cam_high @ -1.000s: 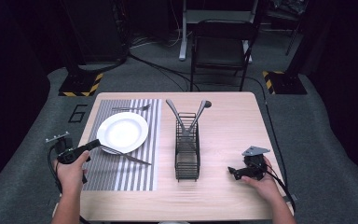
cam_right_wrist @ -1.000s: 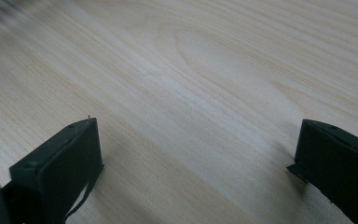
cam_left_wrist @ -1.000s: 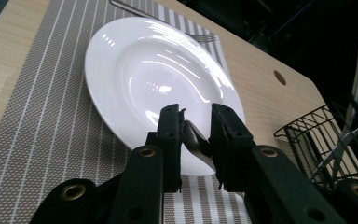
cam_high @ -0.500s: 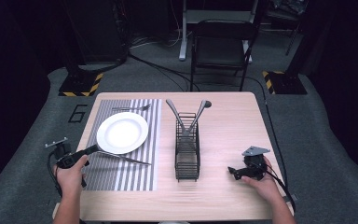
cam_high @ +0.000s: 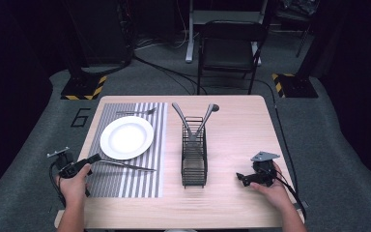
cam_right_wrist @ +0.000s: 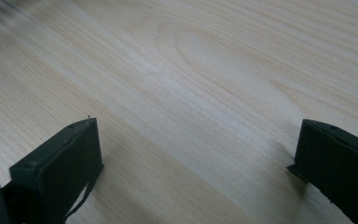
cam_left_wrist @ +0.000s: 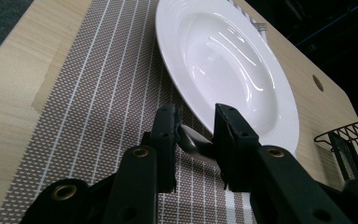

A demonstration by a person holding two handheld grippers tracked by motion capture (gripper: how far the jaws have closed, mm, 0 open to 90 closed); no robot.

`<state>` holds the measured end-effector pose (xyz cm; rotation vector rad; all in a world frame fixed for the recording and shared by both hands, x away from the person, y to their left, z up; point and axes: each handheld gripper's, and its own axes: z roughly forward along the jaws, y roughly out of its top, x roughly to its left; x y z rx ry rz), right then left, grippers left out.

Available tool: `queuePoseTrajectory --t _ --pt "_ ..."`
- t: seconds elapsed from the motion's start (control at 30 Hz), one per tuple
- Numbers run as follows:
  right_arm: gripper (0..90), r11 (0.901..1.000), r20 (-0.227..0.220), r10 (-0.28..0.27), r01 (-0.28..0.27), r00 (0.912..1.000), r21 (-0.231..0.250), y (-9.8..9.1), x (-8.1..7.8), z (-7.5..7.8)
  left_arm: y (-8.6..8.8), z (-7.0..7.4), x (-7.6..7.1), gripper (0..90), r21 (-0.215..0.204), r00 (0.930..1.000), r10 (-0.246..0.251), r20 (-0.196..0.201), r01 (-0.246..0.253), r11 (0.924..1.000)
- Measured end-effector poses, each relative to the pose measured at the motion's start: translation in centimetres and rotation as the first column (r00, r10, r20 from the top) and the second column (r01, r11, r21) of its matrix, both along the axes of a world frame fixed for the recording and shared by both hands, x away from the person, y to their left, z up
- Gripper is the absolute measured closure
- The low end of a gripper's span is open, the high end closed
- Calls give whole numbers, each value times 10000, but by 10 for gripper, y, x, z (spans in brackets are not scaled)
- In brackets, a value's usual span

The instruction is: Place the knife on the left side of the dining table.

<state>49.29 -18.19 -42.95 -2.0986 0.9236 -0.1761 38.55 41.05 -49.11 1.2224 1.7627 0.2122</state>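
**Knife laid below the plate**

The slim metal knife (cam_high: 125,166) lies flat on the striped woven placemat (cam_high: 135,181), its long axis crossways, tip toward the black wire caddy (cam_high: 193,162). The left gripper (cam_high: 94,158) straddles its handle, jaws just eased apart. A glossy white plate (cam_high: 126,137) sits just beyond. The right gripper (cam_high: 240,177) rests wide open on bare wood.

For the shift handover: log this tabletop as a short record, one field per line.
surface: wooden table with a striped placemat
plate: white plate, empty, on the placemat
knife: knife lying on the placemat in front of the plate
left gripper: left gripper jaws have just been opening, the knife's handle between them
rack: black wire caddy holding two utensils
right gripper: right gripper open, low over bare wood
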Motion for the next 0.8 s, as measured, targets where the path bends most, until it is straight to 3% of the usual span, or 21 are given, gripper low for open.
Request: queuePoseTrajectory --t 0.8 --pt "0 10000 1 -3 3 10000 -1 0 0 0 4 -17 3 691 269 9982 135 -580 -120 9996"
